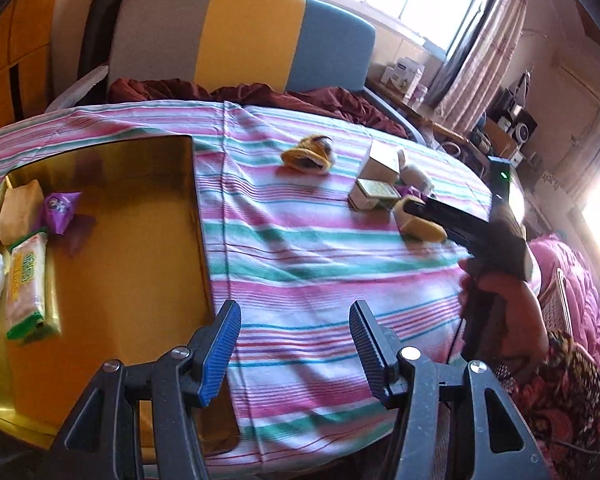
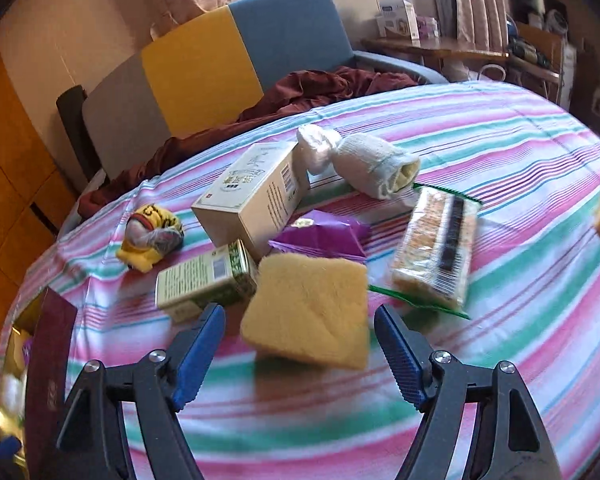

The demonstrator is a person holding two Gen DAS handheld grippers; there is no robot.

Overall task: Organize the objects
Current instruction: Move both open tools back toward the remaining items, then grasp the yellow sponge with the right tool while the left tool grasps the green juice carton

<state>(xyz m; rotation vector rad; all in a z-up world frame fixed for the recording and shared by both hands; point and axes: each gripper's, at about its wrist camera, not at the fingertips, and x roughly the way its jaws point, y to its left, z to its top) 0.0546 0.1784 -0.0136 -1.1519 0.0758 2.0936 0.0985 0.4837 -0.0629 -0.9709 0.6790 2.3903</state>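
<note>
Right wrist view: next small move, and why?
Probably ease the right gripper forward and down to straddle the yellow sponge. Its jaws stand open with the sponge just ahead, untouched, and the gold box already holds other items.

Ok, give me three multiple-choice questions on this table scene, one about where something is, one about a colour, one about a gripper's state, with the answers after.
1. Where does the yellow sponge lie?
A. inside the gold box
B. on the striped cloth just ahead of the right gripper
C. on the chair

2. What colour is the snack packet in the gold box?
A. purple
B. red
C. black

3. How does the left gripper stand?
A. shut on a carton
B. shut on the cloth
C. open, with nothing between its fingers

Answers: B, the sponge sits on the striped cloth before the right gripper; A, the packet is plainly purple; C, only cloth shows in the gap.
</note>
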